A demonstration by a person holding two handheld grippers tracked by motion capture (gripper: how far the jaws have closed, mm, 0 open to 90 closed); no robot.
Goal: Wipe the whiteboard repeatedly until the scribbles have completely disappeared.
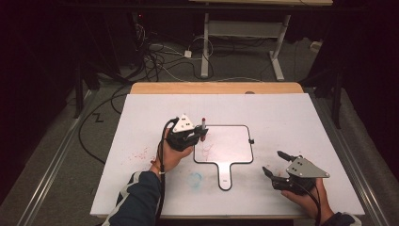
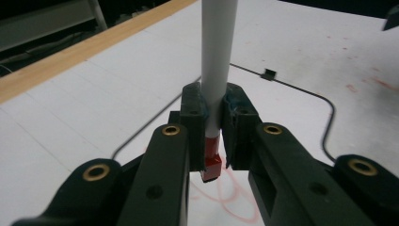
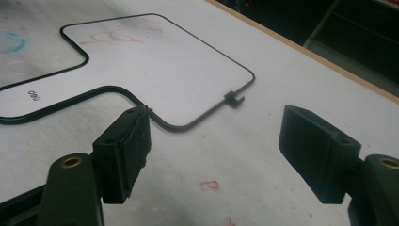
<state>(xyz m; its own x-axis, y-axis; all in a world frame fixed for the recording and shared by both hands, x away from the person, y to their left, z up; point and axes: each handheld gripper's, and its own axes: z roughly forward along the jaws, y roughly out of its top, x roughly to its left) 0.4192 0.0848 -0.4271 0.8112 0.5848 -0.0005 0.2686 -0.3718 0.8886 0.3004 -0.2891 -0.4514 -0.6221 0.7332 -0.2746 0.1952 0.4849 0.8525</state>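
A small handheld whiteboard point(image 1: 230, 143) with a black rim and a handle lies mid-table, with faint red scribbles point(image 3: 115, 35) on it. My left gripper point(image 1: 200, 133) is shut on a white marker point(image 2: 217, 56), held upright with its red tip point(image 2: 211, 167) down over the board's left part, close above red lines. The marker's red end point(image 1: 203, 121) sticks up in the high view. My right gripper point(image 1: 274, 163) rests open near the table's front right, right of the board's handle point(image 1: 225, 176), nothing between its pads point(image 3: 134, 141).
The white table sheet point(image 1: 282, 117) carries red specks and a blue smudge point(image 1: 195, 178) left of the handle. A small black clip point(image 3: 234, 98) sits on the board's right edge. A wooden strip point(image 1: 216, 87) runs along the far edge; cables lie on the floor beyond.
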